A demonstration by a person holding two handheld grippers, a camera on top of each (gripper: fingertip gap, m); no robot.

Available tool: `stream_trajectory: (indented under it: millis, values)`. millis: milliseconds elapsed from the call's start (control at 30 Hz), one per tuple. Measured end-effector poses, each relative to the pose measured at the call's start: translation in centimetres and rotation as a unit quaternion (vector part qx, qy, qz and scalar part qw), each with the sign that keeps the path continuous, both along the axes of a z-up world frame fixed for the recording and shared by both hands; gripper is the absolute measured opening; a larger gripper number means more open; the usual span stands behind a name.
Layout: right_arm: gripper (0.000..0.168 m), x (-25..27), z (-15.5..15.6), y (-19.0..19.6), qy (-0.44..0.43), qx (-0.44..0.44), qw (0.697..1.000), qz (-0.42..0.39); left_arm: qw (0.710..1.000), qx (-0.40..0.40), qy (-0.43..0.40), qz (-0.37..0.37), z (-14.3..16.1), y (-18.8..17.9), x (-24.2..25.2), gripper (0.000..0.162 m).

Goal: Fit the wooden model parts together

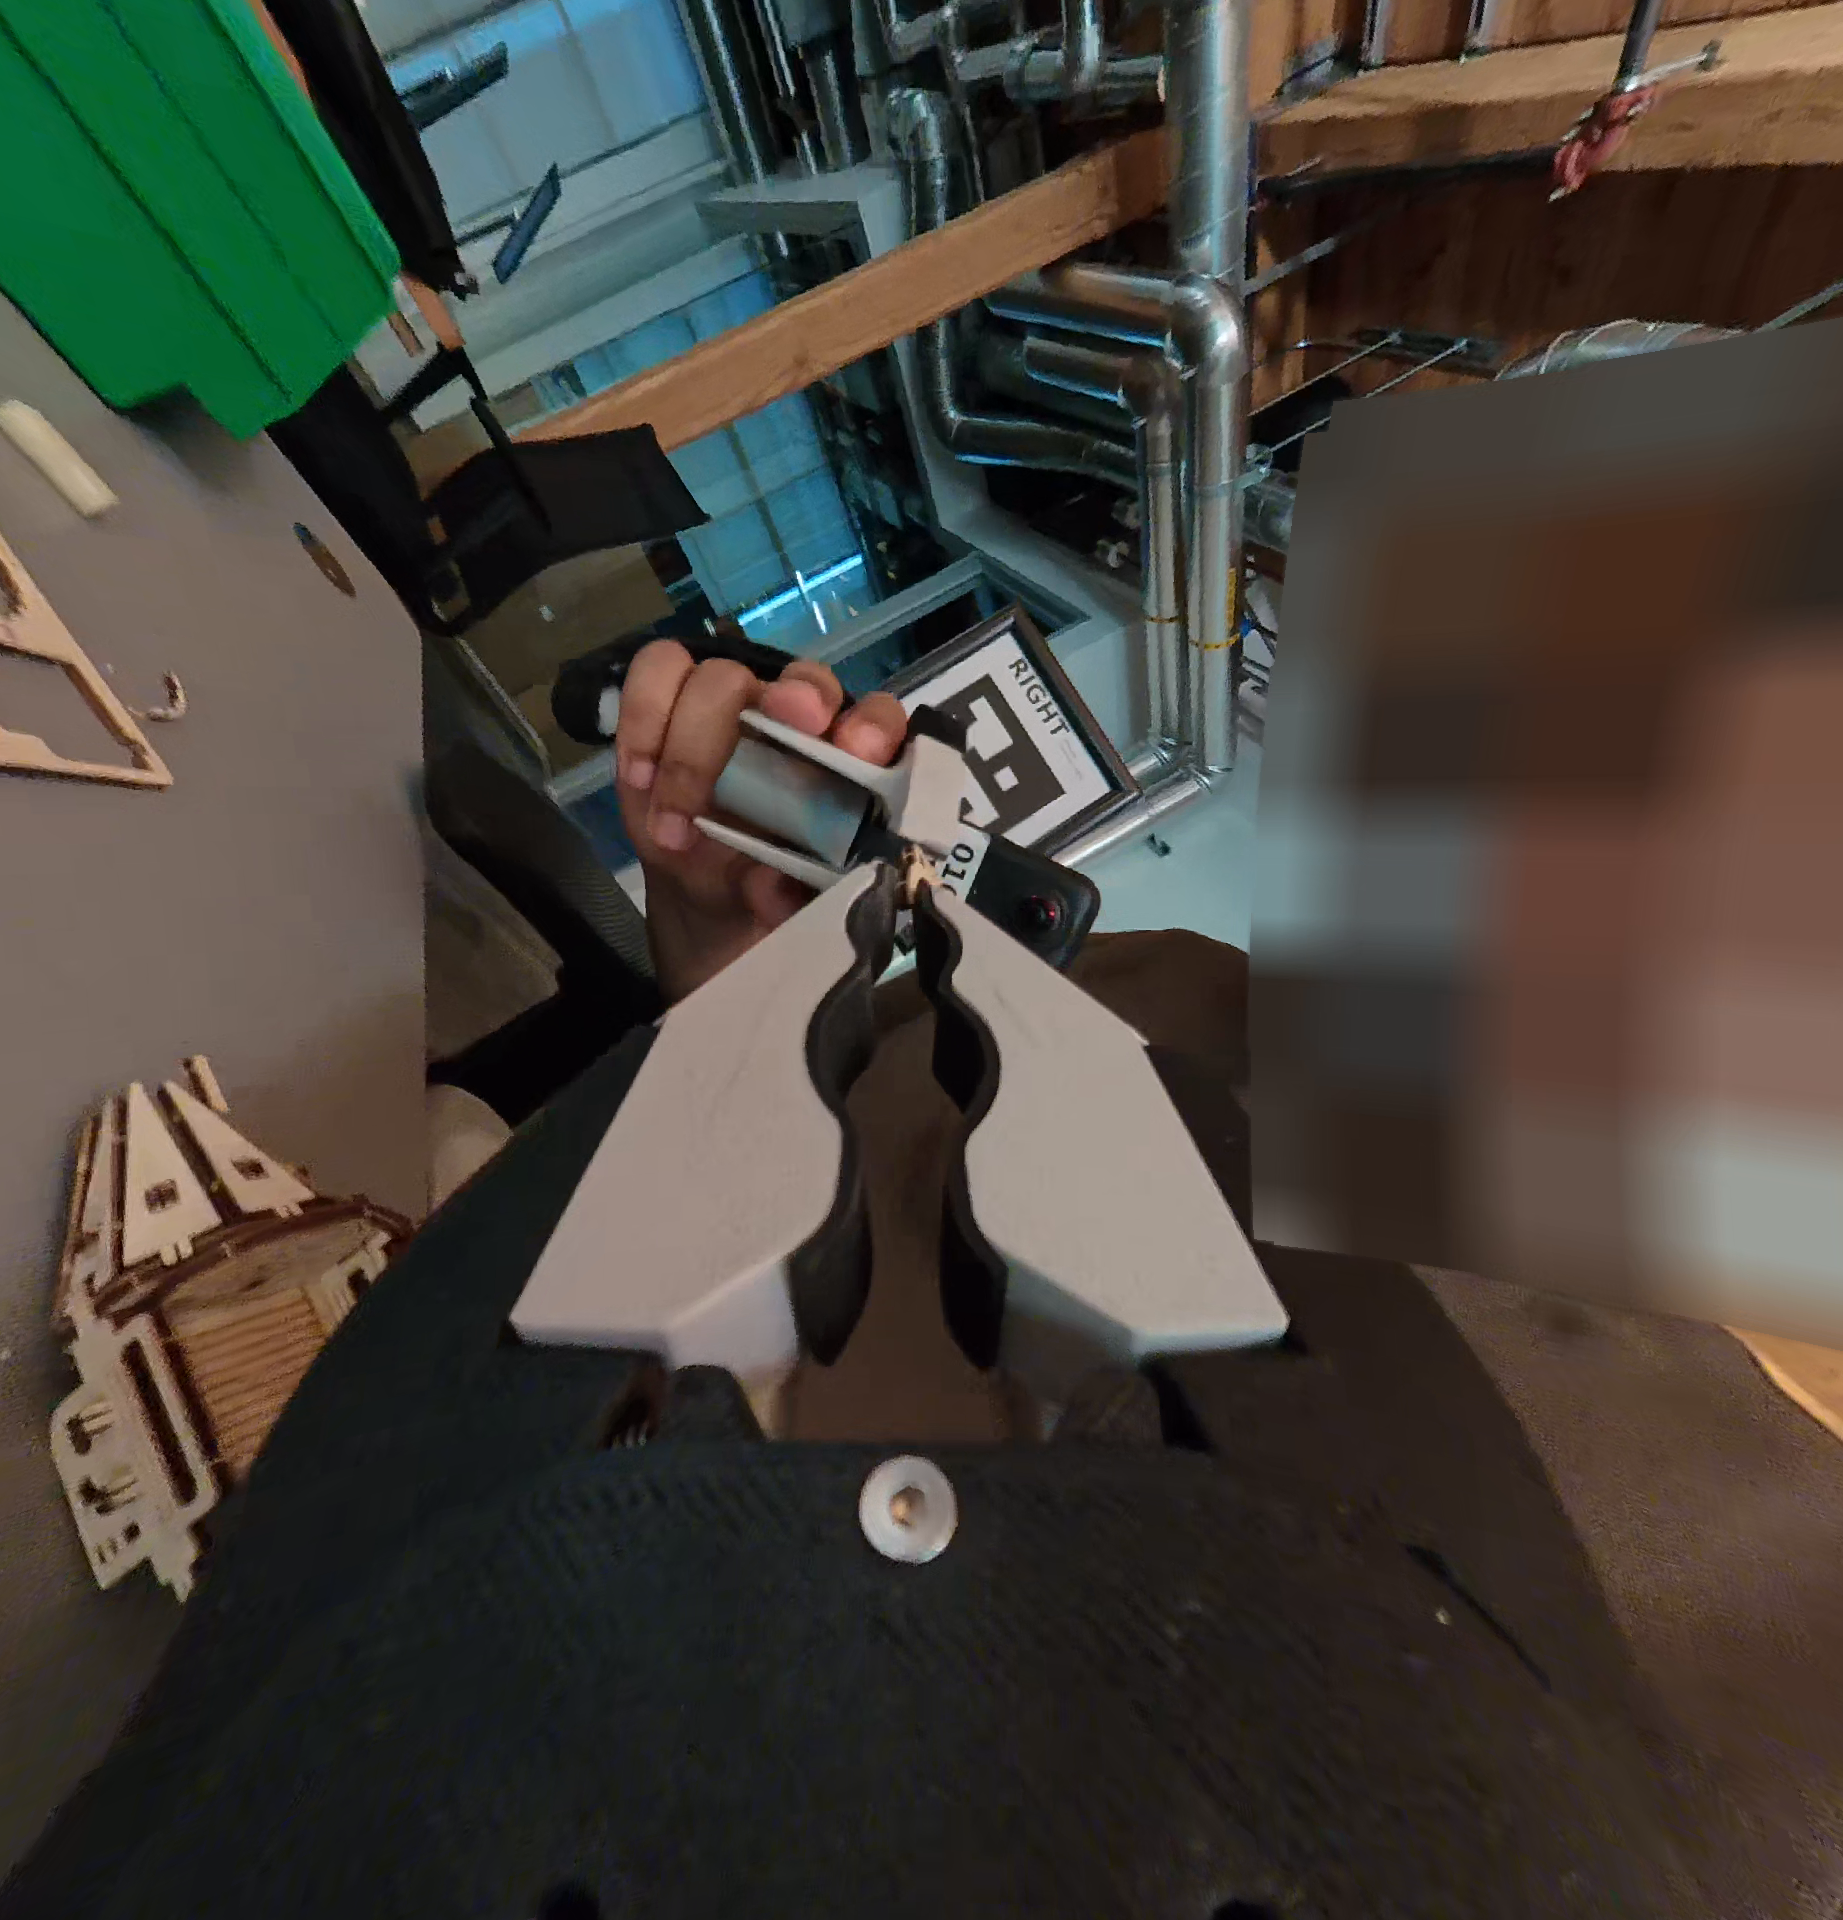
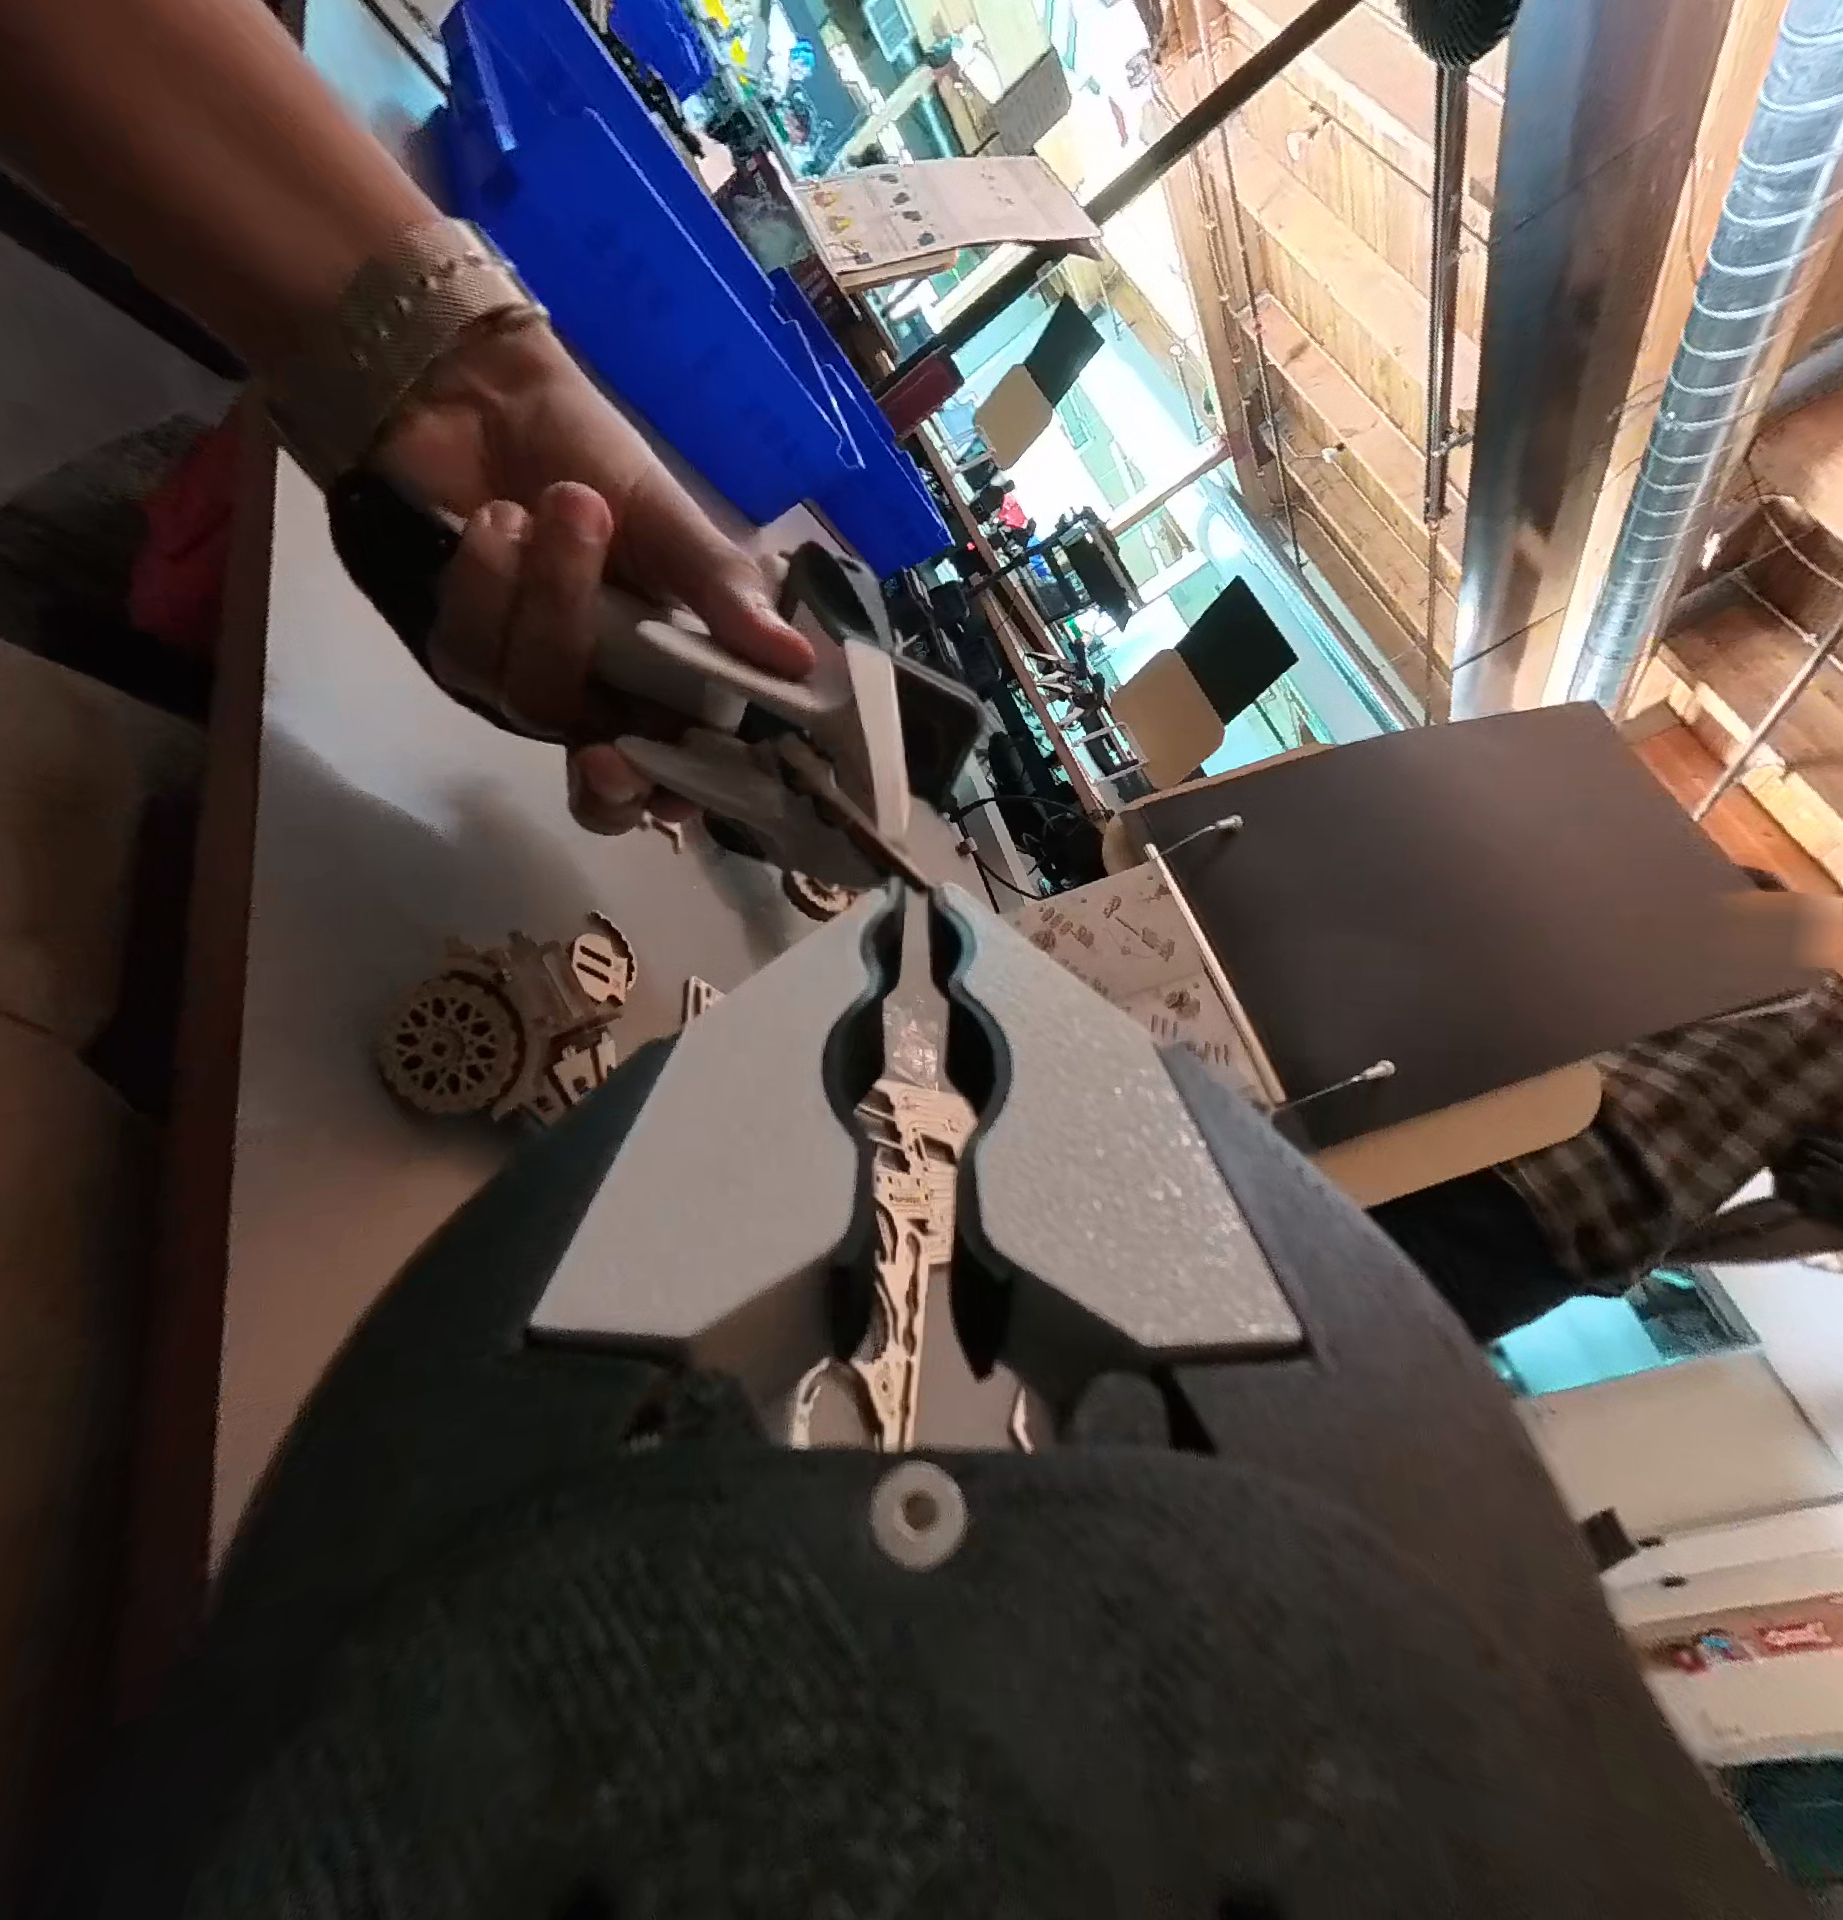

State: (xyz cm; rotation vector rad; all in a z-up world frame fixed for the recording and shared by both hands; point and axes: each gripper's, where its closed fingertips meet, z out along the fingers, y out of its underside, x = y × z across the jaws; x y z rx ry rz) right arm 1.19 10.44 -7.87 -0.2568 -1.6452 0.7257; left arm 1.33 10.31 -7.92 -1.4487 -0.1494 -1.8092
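We are bringing our two grey-fingered, black-padded tongs tip to tip above the grey tabletop (image 2: 377, 727). The left gripper (image 1: 901, 883) is pinching a tiny pale wooden model piece (image 1: 912, 864) at its very tips, jaws nearly shut. The right gripper (image 2: 915, 896) has its tips almost together too; whether it is also clamping that piece or something of its own we cannot tell, since the contact spot is too small.

We judge that we are mid-mating: passing or pressing the small piece between the two tips. Next, we think, comes fine alignment and a gentle squeeze without letting the piece slip.

The piece is sitting right at the meeting point, off the table; its long axis seems to be running along the left fingers, pointing toward the right gripper, though it is barely visible.

Below and left of the right tongs, a round laser-cut wooden gear assembly (image 2: 501, 1029) is lying; beside the left tongs, a slatted wooden sub-assembly (image 1: 200, 1299) is resting.
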Motion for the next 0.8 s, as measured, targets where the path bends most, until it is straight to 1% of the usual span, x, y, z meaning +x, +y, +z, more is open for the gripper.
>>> stream_trajectory:
  millis: [33, 133, 233, 333, 367, 433, 467, 500, 533, 633, 700, 800]
  values:
    - [0.000, -0.1, 0.0, 0.3, -0.002, -0.007, 1.000, -0.003, 1.000, 0.008, 0.003, 0.010, 0.2, 0.1, -0.2, 0.001]
    - [0.000, -0.4, 0.0, 1.4, -0.008, -0.042, 0.999, -0.021, 0.997, 0.024, 0.039, 0.062, 0.2, 0.6, -1.4, 0.001]
    - [0.000, -1.2, -0.4, 3.5, -0.037, -0.112, 0.991, -0.059, 0.984, 0.031, 0.080, 0.155, -0.1, 1.5, -3.6, 0.000]
    - [0.000, -2.1, -0.6, 5.6, -0.080, -0.229, 0.965, -0.100, 0.955, 0.024, 0.155, 0.253, -1.0, 2.2, -5.4, 0.000]
    - [0.004, -2.3, -0.5, 5.8, -0.094, -0.273, 0.952, -0.105, 0.941, 0.022, 0.184, 0.283, -1.3, 2.4, -5.8, 0.000]
    - [0.017, -2.6, -0.5, 5.0, -0.129, -0.346, 0.925, -0.095, 0.915, 0.018, 0.240, 0.324, -1.8, 2.6, -6.0, 0.000]
    - [0.018, -2.7, -0.6, 4.3, -0.144, -0.368, 0.914, -0.088, 0.905, 0.019, 0.258, 0.339, -2.0, 2.6, -5.9, 0.000]
    - [0.021, -2.9, -0.9, 3.7, -0.155, -0.377, 0.909, -0.089, 0.896, 0.019, 0.271, 0.351, -2.0, 2.6, -5.6, 0.000]
    - [0.028, -3.1, -1.3, 3.4, -0.165, -0.373, 0.908, -0.098, 0.890, 0.022, 0.281, 0.359, -2.1, 2.6, -5.3, 0.000]
    - [0.031, -3.3, -2.2, 3.3, -0.164, -0.328, 0.921, -0.133, 0.881, 0.024, 0.286, 0.376, -2.0, 2.6, -4.3, 0.000]
    - [0.028, -3.2, -2.1, 3.1, -0.154, -0.301, 0.931, -0.139, 0.878, 0.023, 0.283, 0.386, -1.9, 2.4, -4.0, 0.000]
    - [0.020, -3.1, -1.9, 2.9, -0.147, -0.280, 0.938, -0.146, 0.880, 0.026, 0.265, 0.393, -1.6, 2.1, -3.6, 0.000]
